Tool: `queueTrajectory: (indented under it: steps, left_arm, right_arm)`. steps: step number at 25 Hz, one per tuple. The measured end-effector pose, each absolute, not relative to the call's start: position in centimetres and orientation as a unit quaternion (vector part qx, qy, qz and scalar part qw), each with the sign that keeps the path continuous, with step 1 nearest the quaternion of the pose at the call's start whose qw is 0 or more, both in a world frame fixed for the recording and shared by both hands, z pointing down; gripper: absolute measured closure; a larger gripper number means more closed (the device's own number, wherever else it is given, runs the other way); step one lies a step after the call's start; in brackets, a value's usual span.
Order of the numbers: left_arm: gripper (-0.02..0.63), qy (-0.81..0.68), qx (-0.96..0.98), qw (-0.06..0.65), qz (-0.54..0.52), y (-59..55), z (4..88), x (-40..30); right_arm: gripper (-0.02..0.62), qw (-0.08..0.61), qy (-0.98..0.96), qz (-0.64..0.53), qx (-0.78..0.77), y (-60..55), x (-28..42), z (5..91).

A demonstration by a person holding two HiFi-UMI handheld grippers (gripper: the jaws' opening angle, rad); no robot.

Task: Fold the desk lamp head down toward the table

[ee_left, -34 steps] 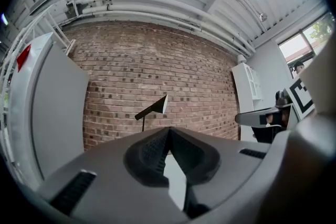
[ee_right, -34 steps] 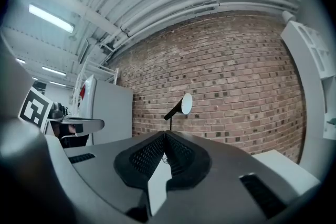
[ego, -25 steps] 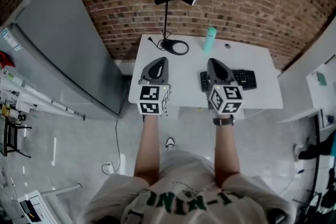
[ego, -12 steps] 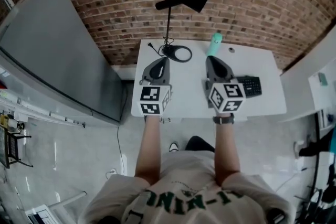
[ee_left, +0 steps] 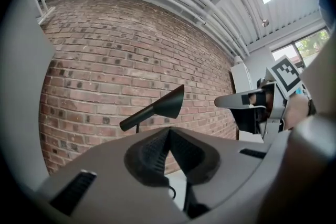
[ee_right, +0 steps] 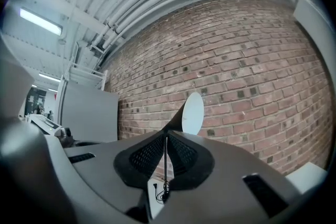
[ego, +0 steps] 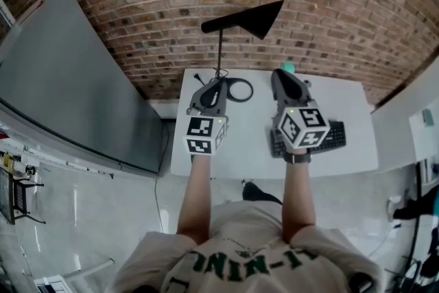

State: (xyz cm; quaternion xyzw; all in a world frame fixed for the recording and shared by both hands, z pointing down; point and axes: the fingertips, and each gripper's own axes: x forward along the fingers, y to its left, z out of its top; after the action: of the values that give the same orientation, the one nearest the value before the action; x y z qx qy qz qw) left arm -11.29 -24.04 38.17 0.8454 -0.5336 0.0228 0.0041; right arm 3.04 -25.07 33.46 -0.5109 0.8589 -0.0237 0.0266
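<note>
- The desk lamp head is a matte black cone at the upper centre of the head view. It sits on top of a thin upright stem, well above the white table and in front of the brick wall.
- Its long axis runs left to right across that frame. The narrow tail is at the left, and the wide mouth at the right tips slightly upward.
- The stem rises from a ring-shaped base at the back edge of the table, with a cord lying beside it.
- The left gripper has its jaw tips closed together and holds nothing. It sits lower in the frame than the head, almost in line with the stem and close to the base.
- The right gripper is also pinched shut and empty. It sits below the mouth end, and its own view looks up into the pale inside of the cone.
- Both grippers are well short of the head, which lies up and ahead of them.
- The right gripper looks better placed to reach the wide end and the left to reach the stem. Neither could grasp before its jaws part.
</note>
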Motion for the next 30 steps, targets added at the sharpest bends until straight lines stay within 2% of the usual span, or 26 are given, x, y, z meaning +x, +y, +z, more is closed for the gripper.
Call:
queueTrajectory:
  steps: [13, 23, 30]
  left_arm:
    - [0.612, -0.520, 0.853, -0.004, 0.032, -32.4, 37.5, -7.8]
    - [0.612, -0.531, 0.847, -0.006, 0.038, -36.0, 37.6, -8.3]
    - [0.612, -0.529, 0.847, -0.003, 0.048, -37.2, 38.4, -7.9]
  right_arm:
    - [0.584, 0.057, 0.869, -0.013, -0.492, -34.6, 4.5, 28.8]
    - [0.503, 0.078, 0.891, -0.021, -0.446, -37.8, 3.0, 26.8]
    - [0.499, 0.094, 0.896, -0.038, -0.432, -38.8, 2.5, 26.4]
